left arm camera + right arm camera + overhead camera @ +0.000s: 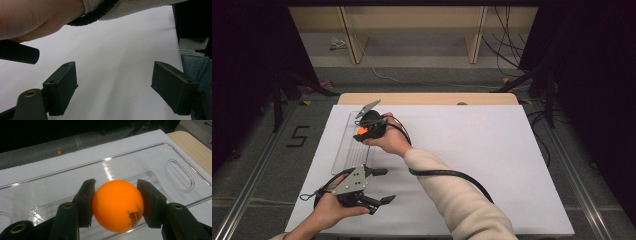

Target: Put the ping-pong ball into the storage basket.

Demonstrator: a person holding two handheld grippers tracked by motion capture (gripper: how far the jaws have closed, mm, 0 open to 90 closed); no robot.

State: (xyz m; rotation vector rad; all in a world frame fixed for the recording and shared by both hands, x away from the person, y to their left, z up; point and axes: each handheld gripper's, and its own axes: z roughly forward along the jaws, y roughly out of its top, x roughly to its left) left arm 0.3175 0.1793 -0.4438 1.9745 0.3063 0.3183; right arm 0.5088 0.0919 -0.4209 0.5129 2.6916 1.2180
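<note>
Right gripper view: my right gripper [117, 203] pinches the orange ping-pong ball [117, 205] above the clear tray [180, 170]; loosening drops it; left gripper [113, 92] gapes empty at 7 o'clock

one orange ball [117, 205] sits between the jaws of one of two grippers, the right gripper [116, 203]; the other is the left gripper [382, 186]. there is one clear plastic tray [155, 167], one white sheet [472, 150], one wooden table [427, 98] and two hands.
</note>
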